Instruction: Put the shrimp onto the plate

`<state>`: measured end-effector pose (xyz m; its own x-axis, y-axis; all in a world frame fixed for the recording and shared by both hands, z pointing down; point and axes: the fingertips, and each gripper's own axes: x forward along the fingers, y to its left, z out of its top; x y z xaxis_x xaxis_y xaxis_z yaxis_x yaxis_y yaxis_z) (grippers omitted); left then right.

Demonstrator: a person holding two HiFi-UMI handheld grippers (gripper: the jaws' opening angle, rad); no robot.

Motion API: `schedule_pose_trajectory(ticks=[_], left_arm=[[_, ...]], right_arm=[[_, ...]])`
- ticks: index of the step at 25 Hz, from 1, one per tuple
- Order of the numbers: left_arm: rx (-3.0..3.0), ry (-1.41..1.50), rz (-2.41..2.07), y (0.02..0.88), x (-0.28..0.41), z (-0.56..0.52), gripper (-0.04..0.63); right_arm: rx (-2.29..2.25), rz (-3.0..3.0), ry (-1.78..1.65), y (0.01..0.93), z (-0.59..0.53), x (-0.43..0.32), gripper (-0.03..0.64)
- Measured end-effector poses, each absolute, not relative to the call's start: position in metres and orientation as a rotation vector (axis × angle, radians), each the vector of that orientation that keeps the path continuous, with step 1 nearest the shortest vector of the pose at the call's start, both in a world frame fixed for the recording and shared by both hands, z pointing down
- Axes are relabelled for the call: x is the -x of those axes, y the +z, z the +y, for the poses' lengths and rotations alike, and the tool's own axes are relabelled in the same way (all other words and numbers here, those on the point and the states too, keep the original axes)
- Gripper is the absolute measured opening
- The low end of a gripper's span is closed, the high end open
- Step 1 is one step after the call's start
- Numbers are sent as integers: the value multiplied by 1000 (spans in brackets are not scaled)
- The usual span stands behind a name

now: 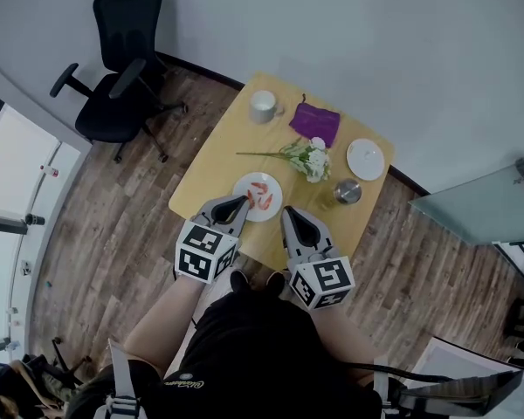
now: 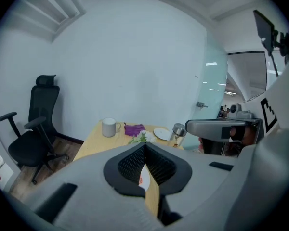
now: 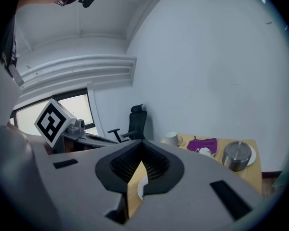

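Observation:
A white plate (image 1: 274, 187) lies near the front edge of the small wooden table (image 1: 218, 160), with orange shrimp (image 1: 260, 196) lying on it. My left gripper (image 1: 243, 202) hangs at the plate's front-left rim, its jaws together and nothing between them. My right gripper (image 1: 289, 211) sits just right of the plate over the table's front edge, jaws also together and empty. In the left gripper view the pads meet at the tip (image 2: 145, 146), and a sliver of the plate (image 2: 145, 178) shows below them. In the right gripper view the tips (image 3: 142, 146) touch above a sliver of the plate (image 3: 140, 189).
Further back on the table stand a white mug (image 1: 263, 106), a purple pouch (image 1: 315, 121), a bunch of white flowers (image 1: 306, 157), a small white saucer (image 1: 365, 159) and a metal jar (image 1: 348, 191). A black office chair (image 1: 122, 59) stands at the left, a glass panel (image 1: 480, 203) at the right.

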<state>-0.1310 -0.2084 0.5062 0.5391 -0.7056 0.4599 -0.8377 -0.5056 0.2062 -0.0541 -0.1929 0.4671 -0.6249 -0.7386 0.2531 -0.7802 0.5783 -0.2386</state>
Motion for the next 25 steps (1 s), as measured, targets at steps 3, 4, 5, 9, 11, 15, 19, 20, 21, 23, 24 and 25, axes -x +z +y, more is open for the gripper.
schedule_pose_trajectory(ticks=[3,4,5,9,11,15,19,20,21,23,24,25], left_arm=[[-2454,355,-1317,488,130,-207,5],[-2473,331,-1335,484,131,-206,5],[-2485,313,-1353,480,131,-206,5],[-2500,269,-1393,470,133,-202,5],[-2500,273,-1394,469,130,-200,5],[-2516,257,-1399,461,124,-196,5],[-2528,253,-1412,456,122,-193,5],[-2528,258,-1412,456,122,-192,5],[-2527,261,-1413,456,122,-191,5],[-2526,262,-1416,455,123,-189,5],[-2525,262,-1418,455,123,-188,5],[-2524,262,-1419,455,123,-187,5]], right_arm=[[-1280,-2685,479,464,-192,56,2],[-1276,-2688,472,462,-191,56,2],[-1273,-2691,465,460,-191,57,2],[-1260,-2705,441,454,-186,58,2],[-1256,-2714,437,452,-185,58,2],[-1240,-2739,429,446,-181,56,2],[-1224,-2754,425,443,-178,57,2],[-1222,-2755,424,442,-177,57,2],[-1219,-2754,423,442,-176,57,2],[-1213,-2754,420,443,-175,57,2],[-1210,-2755,418,442,-174,57,2],[-1206,-2757,416,442,-173,57,2]])
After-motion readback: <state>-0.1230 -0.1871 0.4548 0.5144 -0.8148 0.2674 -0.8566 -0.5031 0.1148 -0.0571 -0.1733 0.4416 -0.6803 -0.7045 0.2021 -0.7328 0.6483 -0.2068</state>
